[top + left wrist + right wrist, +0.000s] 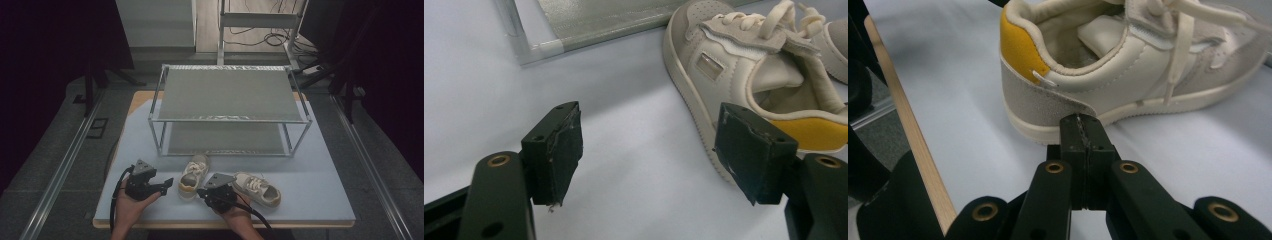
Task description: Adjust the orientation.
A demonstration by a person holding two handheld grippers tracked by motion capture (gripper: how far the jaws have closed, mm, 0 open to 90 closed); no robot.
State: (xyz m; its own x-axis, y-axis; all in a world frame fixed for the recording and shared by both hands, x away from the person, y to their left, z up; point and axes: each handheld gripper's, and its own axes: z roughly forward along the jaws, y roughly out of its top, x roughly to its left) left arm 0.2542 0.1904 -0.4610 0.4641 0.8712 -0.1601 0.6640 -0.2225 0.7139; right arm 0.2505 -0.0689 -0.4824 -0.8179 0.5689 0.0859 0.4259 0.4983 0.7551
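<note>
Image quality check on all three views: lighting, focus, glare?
High view: dim and soft, dark edges, shoe rack evenly lit. Left gripper view: black pads sharp, left shoe slightly soft, soft shadows on the mat. Right gripper view: right shoe heel crisp, toe end bright and blurred.

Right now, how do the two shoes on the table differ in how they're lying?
The left shoe points its toe away, toward the rack; the right shoe lies crosswise, toe toward the table's right. The left shoe sits beside the open left gripper, with nothing between that gripper's fingers; the right shoe has the shut right gripper at its heel. Both are cream lace-ups with yellow heel tabs, standing on their soles.
</note>
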